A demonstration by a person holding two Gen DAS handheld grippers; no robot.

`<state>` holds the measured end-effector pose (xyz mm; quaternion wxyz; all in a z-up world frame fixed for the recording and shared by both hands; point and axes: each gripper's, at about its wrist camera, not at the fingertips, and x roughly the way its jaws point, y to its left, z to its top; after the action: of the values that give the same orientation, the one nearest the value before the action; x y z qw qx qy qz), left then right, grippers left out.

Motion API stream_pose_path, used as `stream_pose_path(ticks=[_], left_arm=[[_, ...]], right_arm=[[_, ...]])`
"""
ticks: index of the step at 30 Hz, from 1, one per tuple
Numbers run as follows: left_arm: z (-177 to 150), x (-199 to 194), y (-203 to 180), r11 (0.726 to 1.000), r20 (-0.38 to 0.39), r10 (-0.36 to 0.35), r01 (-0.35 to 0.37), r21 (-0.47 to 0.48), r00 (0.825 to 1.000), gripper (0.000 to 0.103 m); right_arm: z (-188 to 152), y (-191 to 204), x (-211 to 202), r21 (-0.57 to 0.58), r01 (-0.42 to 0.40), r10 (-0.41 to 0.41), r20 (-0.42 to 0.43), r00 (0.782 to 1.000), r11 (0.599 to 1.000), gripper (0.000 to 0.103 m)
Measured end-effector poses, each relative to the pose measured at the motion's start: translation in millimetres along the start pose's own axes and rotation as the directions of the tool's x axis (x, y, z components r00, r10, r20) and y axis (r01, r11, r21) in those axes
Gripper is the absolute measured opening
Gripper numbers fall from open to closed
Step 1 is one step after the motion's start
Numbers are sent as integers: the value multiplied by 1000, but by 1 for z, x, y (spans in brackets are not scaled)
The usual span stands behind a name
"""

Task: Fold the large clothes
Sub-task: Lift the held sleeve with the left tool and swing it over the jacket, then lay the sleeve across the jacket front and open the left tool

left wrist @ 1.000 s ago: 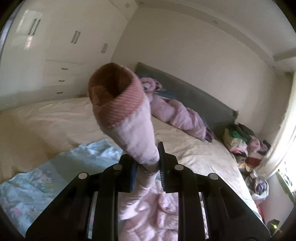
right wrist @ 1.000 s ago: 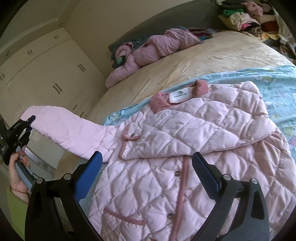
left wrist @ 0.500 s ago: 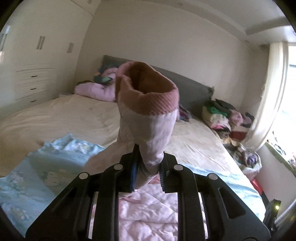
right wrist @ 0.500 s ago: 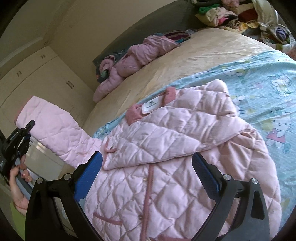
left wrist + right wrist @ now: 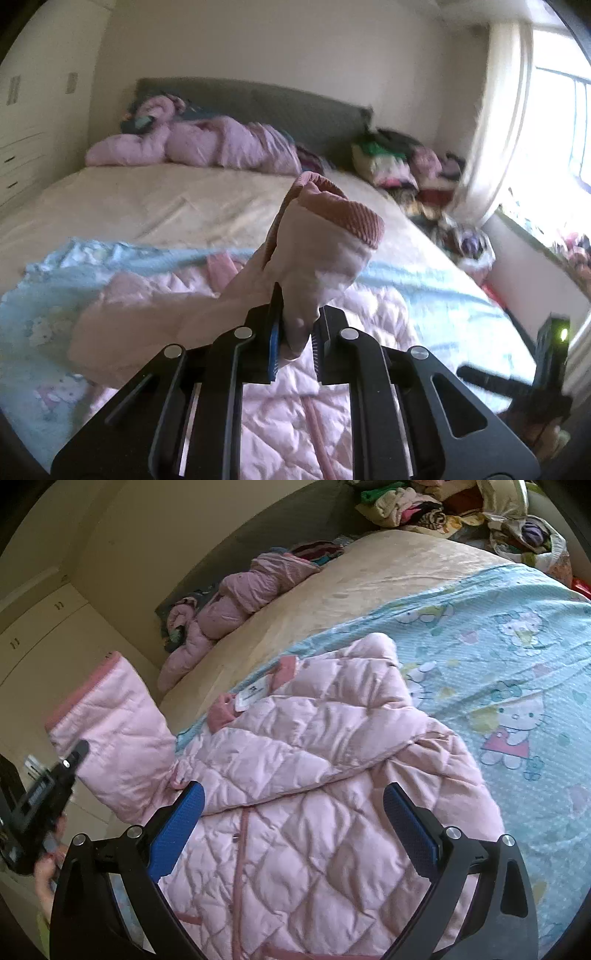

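A pink quilted jacket (image 5: 314,775) lies front-up on a blue cartoon blanket (image 5: 498,646) on the bed. One sleeve (image 5: 110,731) is lifted off the bed at the jacket's left side. My left gripper (image 5: 297,321) has its jaws closing tight on that sleeve below the ribbed cuff (image 5: 343,210), and the pads press the fabric. In the right wrist view the left gripper (image 5: 79,749) shows at the left edge with a hand behind it. My right gripper (image 5: 293,788) hovers open over the jacket's front, and nothing is between its blue pads.
Another pink padded coat (image 5: 221,147) lies by the grey headboard. A heap of mixed clothes (image 5: 388,162) sits at the bed's far right corner below a bright window. White wardrobes (image 5: 22,147) stand on the left. The cream sheet (image 5: 166,199) stretches beyond the blanket.
My left gripper carried the sleeve sideways and down toward the jacket's body; the cuff now tips forward. My right gripper drifted over the jacket and stayed open.
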<state>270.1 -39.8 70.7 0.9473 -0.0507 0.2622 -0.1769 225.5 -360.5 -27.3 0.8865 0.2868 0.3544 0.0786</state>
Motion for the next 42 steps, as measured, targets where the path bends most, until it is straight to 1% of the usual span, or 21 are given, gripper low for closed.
stream_pose_path(ticks=[4,8,12,15,17,20,25,28,33,35,37,38,40,42], left_arm=[[-26,21,-22,998,-73,-26,30,63,997,7],[-53,38,-34,992,-147,-43,60,112,988,7],[-77,53,-44,984,-211,-36,72,163,977,7],[-90,57,-51,977,-238,-23,73,202,971,7],[-99,60,-53,974,-252,-18,73,212,967,7],[-112,65,-57,968,-283,15,57,245,959,10],[-125,64,-64,952,-305,70,28,305,950,13],[-131,60,-66,944,-313,84,26,330,946,16],[-133,54,-68,932,-311,122,-1,362,943,16],[-135,50,-70,925,-306,134,-8,380,943,18],[-136,47,-71,919,-306,140,-9,393,942,24],[-136,44,-72,918,-306,139,-7,396,942,30],[-137,38,-75,911,-299,142,-6,412,944,39],[-137,34,-77,902,-286,171,-33,430,943,88]], right_arm=[[1,-10,-3,11,17,-17,6,1000,1000,97],[1,-19,-6,27,34,-34,8,999,999,97],[0,-26,-7,40,41,-41,0,999,998,97],[-1,-27,-8,43,47,-48,-1,999,998,97],[-1,-27,-7,45,50,-50,-3,999,998,97],[-1,-27,-6,44,50,-50,-6,999,998,97],[-4,-23,-1,41,51,-50,-19,999,998,97],[-6,-19,3,37,47,-46,-31,998,998,97],[-8,-12,7,30,41,-40,-43,998,999,97],[-8,-8,8,22,40,-39,-45,998,999,97],[-9,-6,8,17,40,-39,-45,998,999,97],[-9,-5,9,17,39,-38,-47,998,999,97],[-10,-3,10,16,37,-36,-49,998,999,97],[-11,-1,11,15,34,-33,-53,998,999,97]])
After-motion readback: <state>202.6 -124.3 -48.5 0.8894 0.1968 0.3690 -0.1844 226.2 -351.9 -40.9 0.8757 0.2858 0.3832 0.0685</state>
